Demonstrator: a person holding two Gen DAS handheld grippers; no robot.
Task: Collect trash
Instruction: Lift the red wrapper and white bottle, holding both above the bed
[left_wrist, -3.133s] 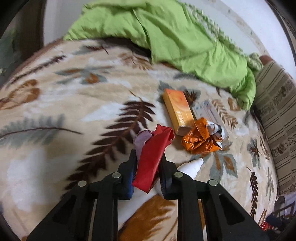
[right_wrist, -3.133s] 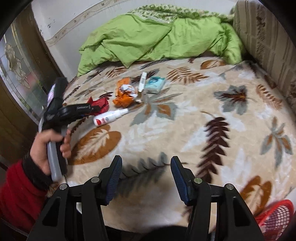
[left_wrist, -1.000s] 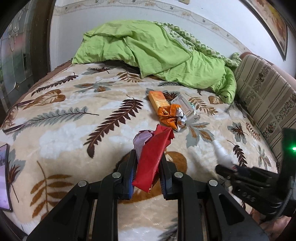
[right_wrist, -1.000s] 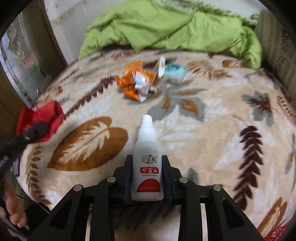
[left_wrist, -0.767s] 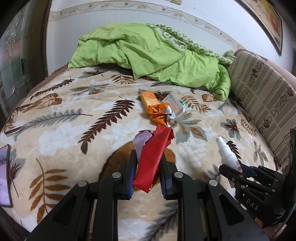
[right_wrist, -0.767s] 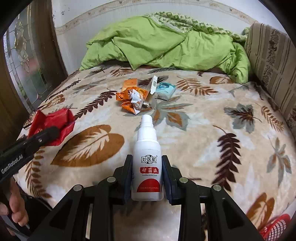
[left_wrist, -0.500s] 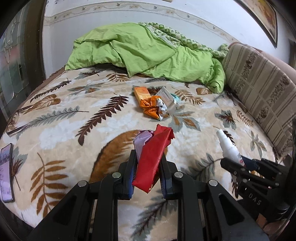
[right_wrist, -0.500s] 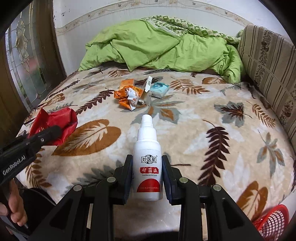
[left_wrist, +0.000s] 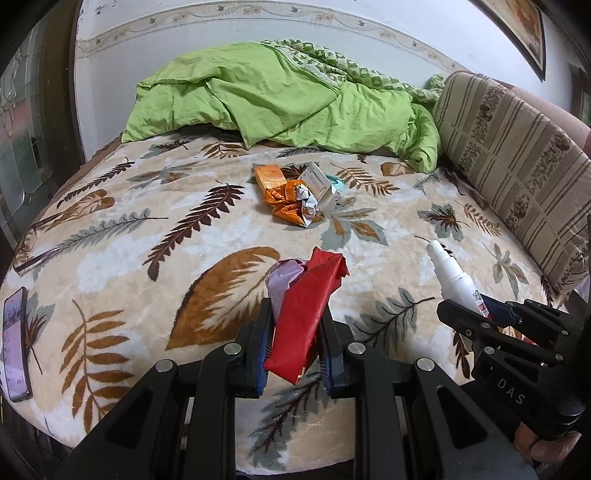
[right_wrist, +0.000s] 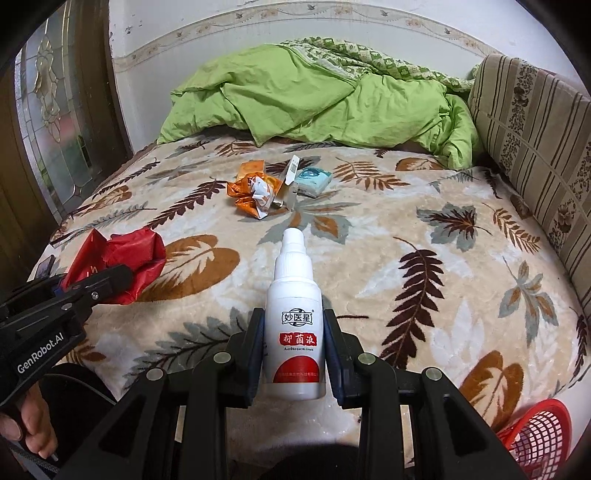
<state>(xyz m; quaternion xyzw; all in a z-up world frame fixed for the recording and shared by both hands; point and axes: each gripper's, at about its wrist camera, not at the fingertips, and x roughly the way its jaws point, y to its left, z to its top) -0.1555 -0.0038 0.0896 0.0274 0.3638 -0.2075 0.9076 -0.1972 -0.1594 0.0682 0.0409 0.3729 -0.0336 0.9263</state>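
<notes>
Both claws pulled back past bed edge (right_wrist: 258, 406): left claw (left_wrist: 295, 350) pinching red wrapper (left_wrist: 306, 314), right claw (right_wrist: 294, 354) bottle (right_wrist: 295, 332).

Trash pile (right_wrist: 275, 190) mid-bed blocks; bare blanket (right_wrist: 424, 236) free to its right.

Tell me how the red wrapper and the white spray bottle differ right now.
The red wrapper is soft, crumpled and shapeless; the white spray bottle is rigid and smooth, with a printed label. The left gripper pinches the wrapper; the right gripper clamps the bottle. Both are held clear above the blanket.
</notes>
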